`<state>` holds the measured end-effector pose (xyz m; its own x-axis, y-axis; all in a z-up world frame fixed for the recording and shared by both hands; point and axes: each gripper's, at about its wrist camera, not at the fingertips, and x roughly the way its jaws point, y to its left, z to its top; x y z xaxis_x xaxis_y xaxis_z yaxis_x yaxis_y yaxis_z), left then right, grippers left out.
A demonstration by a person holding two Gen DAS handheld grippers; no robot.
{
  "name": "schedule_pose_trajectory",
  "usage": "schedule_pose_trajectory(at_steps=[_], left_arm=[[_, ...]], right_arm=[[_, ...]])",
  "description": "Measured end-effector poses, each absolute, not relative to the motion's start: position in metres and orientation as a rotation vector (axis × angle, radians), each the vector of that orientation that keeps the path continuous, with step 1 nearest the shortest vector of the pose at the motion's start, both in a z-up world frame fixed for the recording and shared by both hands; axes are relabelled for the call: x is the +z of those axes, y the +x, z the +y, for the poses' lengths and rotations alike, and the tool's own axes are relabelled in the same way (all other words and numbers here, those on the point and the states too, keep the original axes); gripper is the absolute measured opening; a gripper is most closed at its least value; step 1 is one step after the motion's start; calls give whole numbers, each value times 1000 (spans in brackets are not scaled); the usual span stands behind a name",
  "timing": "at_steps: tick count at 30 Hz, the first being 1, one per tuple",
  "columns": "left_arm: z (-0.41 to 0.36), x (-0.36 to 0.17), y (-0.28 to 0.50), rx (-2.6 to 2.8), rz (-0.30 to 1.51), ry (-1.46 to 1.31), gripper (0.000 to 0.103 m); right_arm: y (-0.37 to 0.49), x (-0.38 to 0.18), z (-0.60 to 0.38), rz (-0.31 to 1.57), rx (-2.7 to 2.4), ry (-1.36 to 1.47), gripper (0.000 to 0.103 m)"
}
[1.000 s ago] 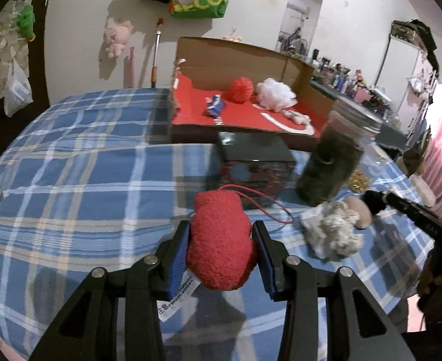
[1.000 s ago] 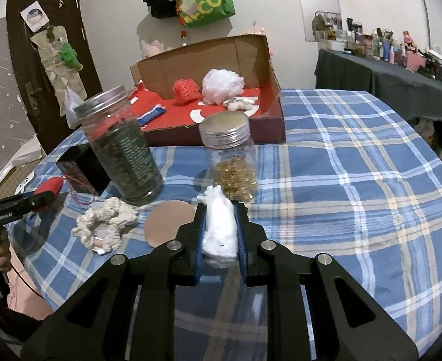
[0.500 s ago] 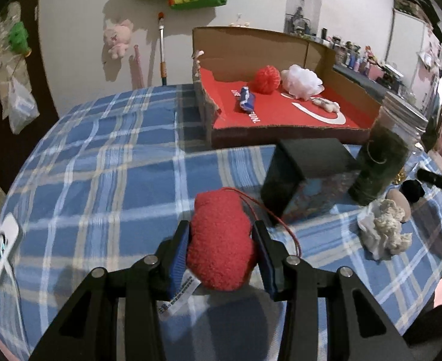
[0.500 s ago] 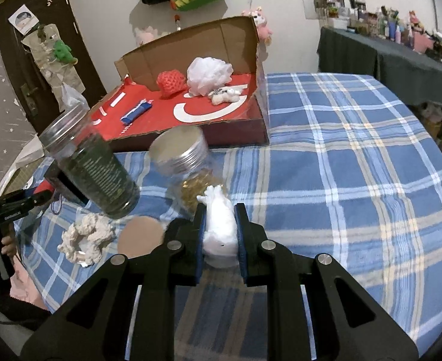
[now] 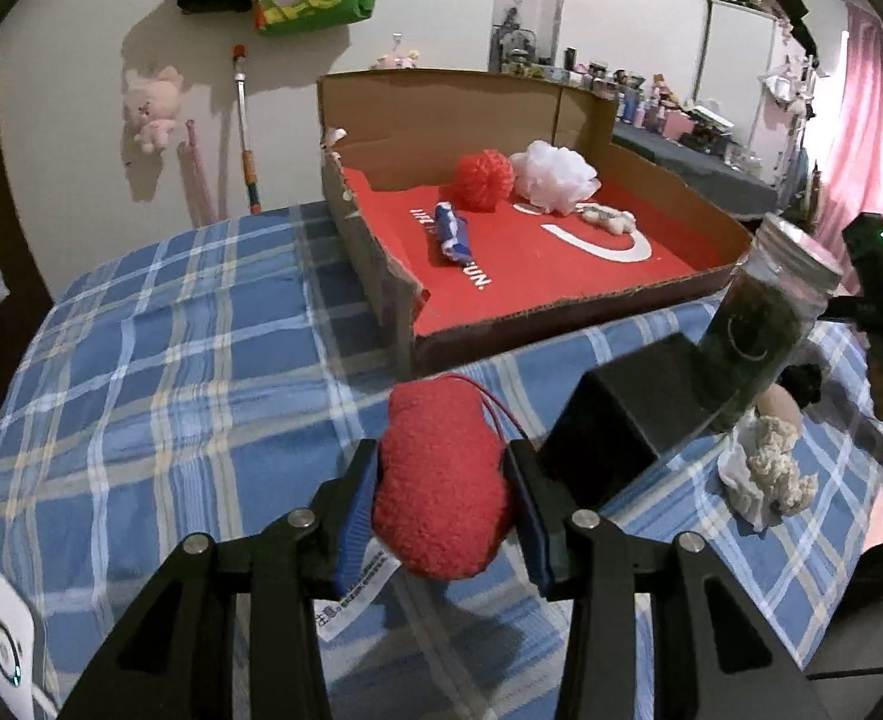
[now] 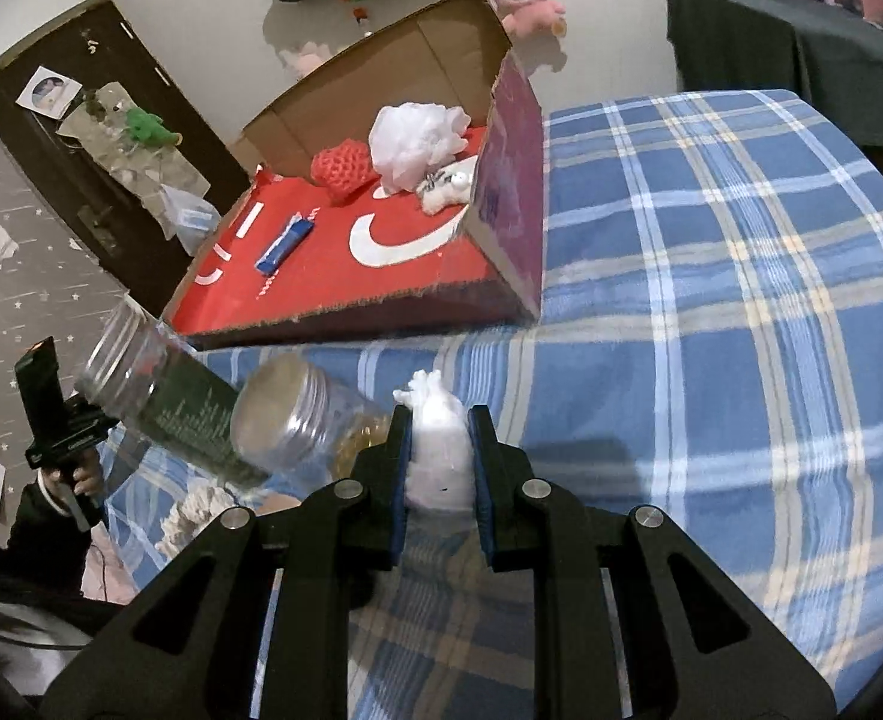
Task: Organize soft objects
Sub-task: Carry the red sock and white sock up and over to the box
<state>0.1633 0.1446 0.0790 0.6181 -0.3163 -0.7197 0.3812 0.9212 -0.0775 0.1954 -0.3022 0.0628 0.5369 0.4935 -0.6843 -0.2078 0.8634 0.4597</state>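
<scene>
The red plush [image 5: 441,498] sits squeezed between the left gripper's [image 5: 441,516] part-closed jaws above the plaid cloth [image 5: 171,360], and the white plush [image 6: 438,456] is pinched in the right gripper's [image 6: 438,468] nearly closed jaws. Beyond them stand a black box [image 5: 627,414] and two jars [image 6: 297,420]. Farther back, the cardboard tray [image 5: 561,294] holds a red ball [image 5: 484,179], white pouf [image 5: 555,175] and blue wrapper [image 5: 453,231].

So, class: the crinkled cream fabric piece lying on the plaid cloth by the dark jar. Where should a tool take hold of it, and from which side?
Take the cream fabric piece across its bunched middle, coming down from above. It lies low and lumpy on the tablecloth, so its folds likely give the fingers purchase. The dark jar and black box crowd its far and left sides, leaving the top clearest.
</scene>
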Motion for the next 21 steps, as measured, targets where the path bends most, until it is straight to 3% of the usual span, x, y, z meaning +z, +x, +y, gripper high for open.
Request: schedule_pose_trajectory(at_steps=[21], left_arm=[[124, 99, 196, -561, 808, 125, 44]], right_arm=[[245, 83, -286, 983, 603, 316, 17]])
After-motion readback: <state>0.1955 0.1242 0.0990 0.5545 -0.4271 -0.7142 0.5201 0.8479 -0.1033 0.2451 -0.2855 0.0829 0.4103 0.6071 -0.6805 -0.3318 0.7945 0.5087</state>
